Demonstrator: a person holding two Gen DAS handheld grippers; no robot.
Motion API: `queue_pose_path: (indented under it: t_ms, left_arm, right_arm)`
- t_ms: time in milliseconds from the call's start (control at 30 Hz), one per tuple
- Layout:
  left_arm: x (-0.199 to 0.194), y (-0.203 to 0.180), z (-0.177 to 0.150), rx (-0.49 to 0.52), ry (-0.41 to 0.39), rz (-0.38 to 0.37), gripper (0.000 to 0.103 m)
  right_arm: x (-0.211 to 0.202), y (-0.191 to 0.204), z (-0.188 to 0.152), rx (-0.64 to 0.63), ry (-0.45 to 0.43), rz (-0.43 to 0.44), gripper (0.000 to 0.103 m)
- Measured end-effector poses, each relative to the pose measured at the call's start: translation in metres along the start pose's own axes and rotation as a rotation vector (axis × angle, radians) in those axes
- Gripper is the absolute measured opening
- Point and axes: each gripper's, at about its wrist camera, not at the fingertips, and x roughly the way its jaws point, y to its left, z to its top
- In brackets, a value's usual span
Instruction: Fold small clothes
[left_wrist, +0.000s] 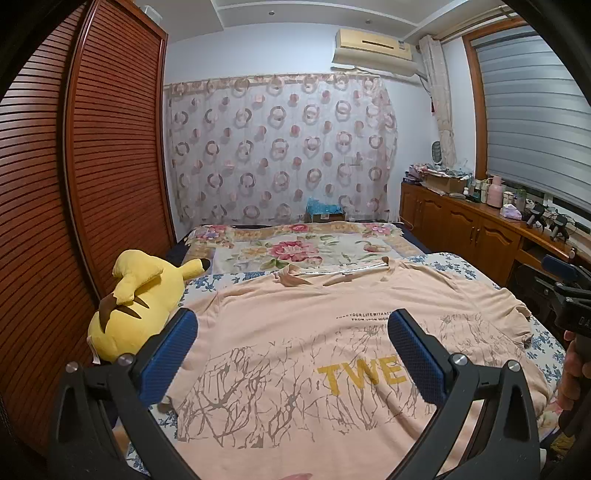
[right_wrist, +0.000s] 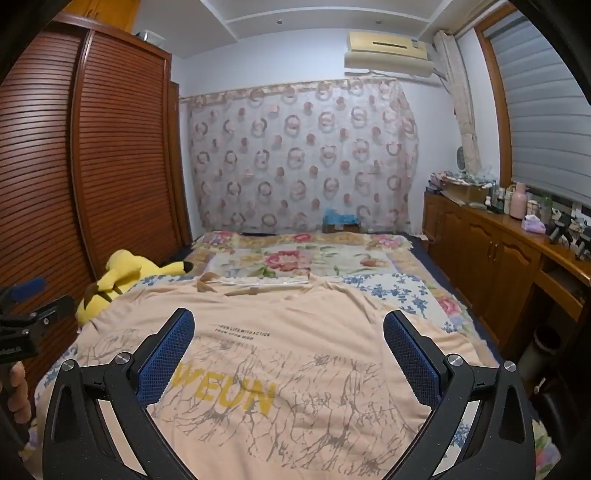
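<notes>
Nearest to us, the blue-padded left gripper (left_wrist: 291, 325) and right gripper (right_wrist: 288, 325) both hover with jaws spread wide and nothing between them, tilted slightly down over the bed. We see the peach T-shirt (left_wrist: 295, 325) lying flat and unfolded, print side up, on the floral bedspread (right_wrist: 402, 291), its collar toward the far curtain (left_wrist: 280, 147). A yellow plush toy (left_wrist: 136, 295) lies just beside the shirt's left edge, near the slatted wardrobe (left_wrist: 110, 147).
</notes>
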Motion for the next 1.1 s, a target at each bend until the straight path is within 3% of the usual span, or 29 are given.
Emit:
queue_pose_path:
  t_ms: [1100]
  left_arm:
    - [-0.0034,-0.0022,-0.0002,0.007,-0.009,0.002,0.103]
  right_arm:
    - [0.0005,-0.0004,-0.0005,0.003,0.001,0.001,0.103]
